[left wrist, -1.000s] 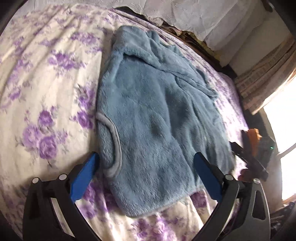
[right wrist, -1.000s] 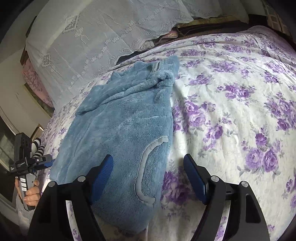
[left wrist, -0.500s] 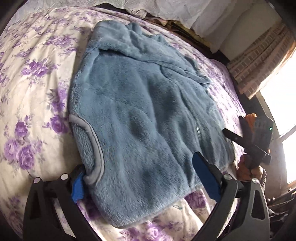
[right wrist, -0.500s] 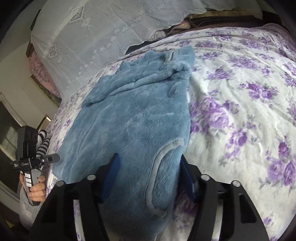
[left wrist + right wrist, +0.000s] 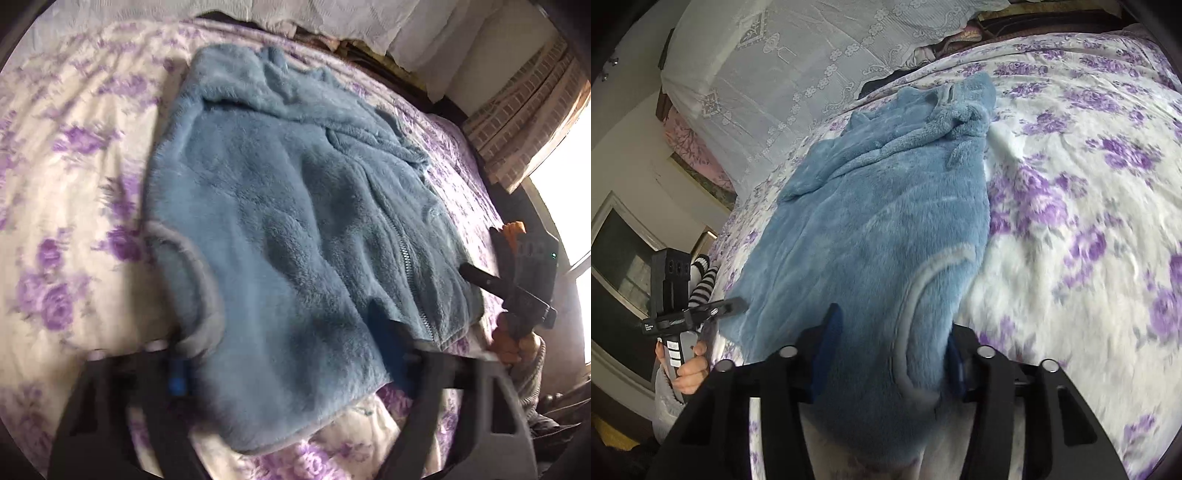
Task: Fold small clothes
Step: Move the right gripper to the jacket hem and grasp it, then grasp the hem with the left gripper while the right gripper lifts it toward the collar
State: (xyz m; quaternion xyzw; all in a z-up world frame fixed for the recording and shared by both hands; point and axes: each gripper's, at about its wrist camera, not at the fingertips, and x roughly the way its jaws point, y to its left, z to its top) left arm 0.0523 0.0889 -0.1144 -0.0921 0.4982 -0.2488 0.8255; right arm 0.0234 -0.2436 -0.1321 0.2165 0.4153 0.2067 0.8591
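I see a bed (image 5: 1089, 155) under a purple-flowered sheet, a white lace cover (image 5: 783, 66) behind it, and a checked curtain (image 5: 524, 122).

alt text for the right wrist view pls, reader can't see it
A fluffy blue garment lies spread on a bed with a purple-flowered sheet, and the right gripper has just been closing over its near edge, by a grey-trimmed opening, fleece bunched between the blue pads. At far left a hand holds the left gripper at the garment's other side; white lace fabric lies behind.

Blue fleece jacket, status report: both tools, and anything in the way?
Left tool and right tool: jaws just closing, near hem bunched between. Blue fleece jacket flat on floral bedspread, unfolded. Nothing in the way.
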